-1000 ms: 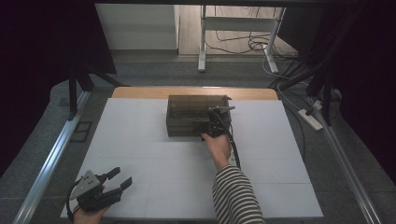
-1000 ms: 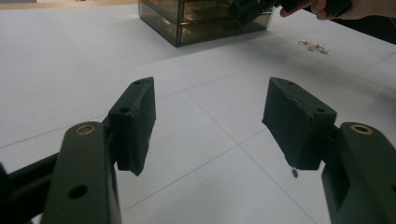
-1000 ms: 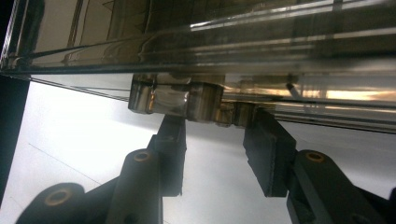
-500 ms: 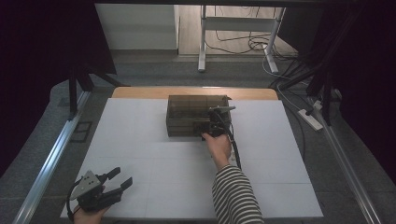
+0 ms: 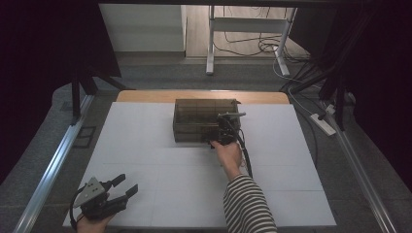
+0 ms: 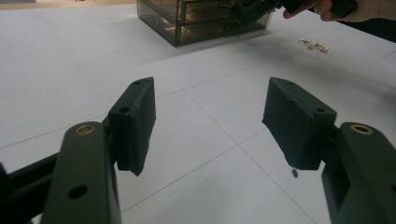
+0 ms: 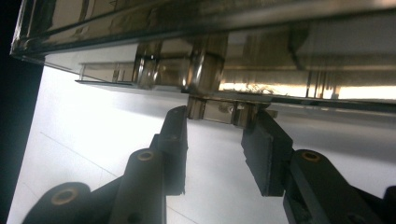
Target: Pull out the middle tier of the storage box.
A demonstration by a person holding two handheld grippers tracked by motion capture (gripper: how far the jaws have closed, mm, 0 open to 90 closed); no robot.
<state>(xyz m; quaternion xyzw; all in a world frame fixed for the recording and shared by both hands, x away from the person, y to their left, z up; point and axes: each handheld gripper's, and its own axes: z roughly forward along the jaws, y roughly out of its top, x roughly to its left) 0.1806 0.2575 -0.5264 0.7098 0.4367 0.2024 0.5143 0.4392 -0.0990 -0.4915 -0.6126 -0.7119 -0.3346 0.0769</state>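
The box's (image 5: 204, 120) contents are too murky to make out through its smoky walls. It sits at the far middle of the white table (image 5: 145, 160). The right gripper (image 7: 219, 122) is at its front, jaws narrowly apart around a small drawer handle (image 7: 219, 112). The left gripper (image 5: 116, 191) rests wide open at the near-left corner. Cables trail across the floor (image 5: 243, 73) beyond.

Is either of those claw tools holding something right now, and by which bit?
The right gripper has its jaws around the small handle tab of the smoky transparent plastic drawer box; a firm clamp cannot be told. The left gripper holds nothing.
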